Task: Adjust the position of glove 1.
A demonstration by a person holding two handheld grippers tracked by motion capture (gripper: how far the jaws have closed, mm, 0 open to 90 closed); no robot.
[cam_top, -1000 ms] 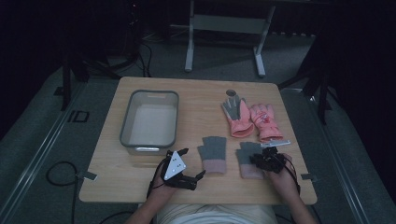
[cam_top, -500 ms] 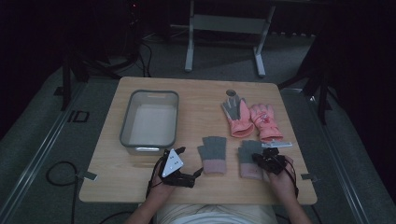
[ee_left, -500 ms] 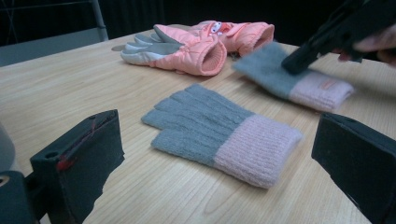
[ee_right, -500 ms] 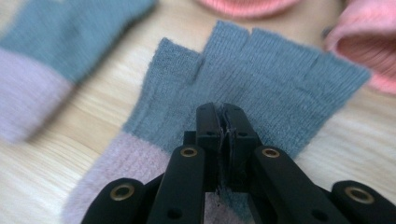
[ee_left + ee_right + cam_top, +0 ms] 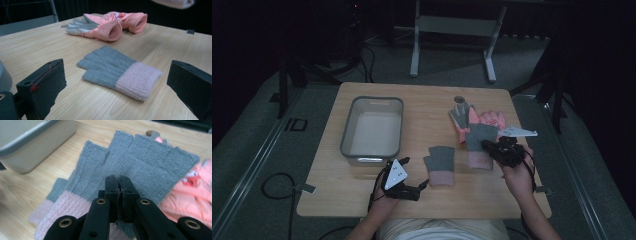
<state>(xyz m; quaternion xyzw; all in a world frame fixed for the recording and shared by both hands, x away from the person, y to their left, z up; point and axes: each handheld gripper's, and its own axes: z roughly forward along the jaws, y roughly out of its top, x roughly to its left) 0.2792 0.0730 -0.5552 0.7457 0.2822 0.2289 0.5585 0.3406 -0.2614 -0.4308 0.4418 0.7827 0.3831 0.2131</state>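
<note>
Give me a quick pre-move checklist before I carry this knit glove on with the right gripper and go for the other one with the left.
1. Right gripper clamped on the held knit glove: ok, jaws closed on the fabric.
2. Held glove off the table: ok, in the left gripper view its cuff hangs above the tabletop.
3. Left gripper open and lined up: ok, jaws spread either side of the flat knit glove.
4. Flat knit glove free of the pink ski gloves: ok, bare wood between them.
5. Grey bin ready to take items: ok, looks empty.
6. Held glove clear of the ski gloves below it: cannot tell.
</note>
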